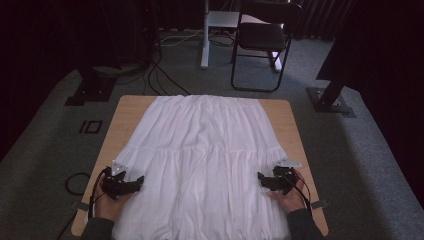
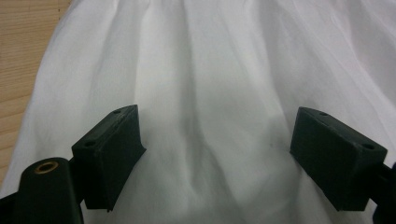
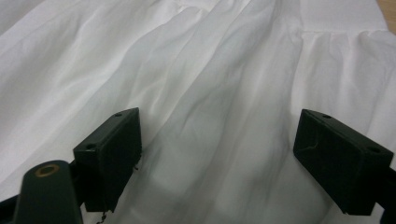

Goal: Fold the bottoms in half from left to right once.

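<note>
A white tiered skirt (image 1: pixel 200 155) lies spread flat over most of the wooden table (image 1: pixel 127 107), its hem toward me. My left gripper (image 1: pixel 138 180) hovers at the skirt's near left side, jaws wide apart over bare white cloth (image 2: pixel 210 116) with nothing between them. At the near right side my right gripper (image 1: pixel 261 177) is also open above the wrinkled fabric (image 3: pixel 219 102). Both point inward toward the skirt's middle, each held by a hand (image 1: pixel 290 200).
A black folding chair (image 1: pixel 262 40) and a white table leg (image 1: pixel 205 35) stand on the grey carpet beyond the table. Black stand bases (image 1: pixel 330 100) sit at both far corners. Cables (image 1: pixel 75 182) trail left of the table.
</note>
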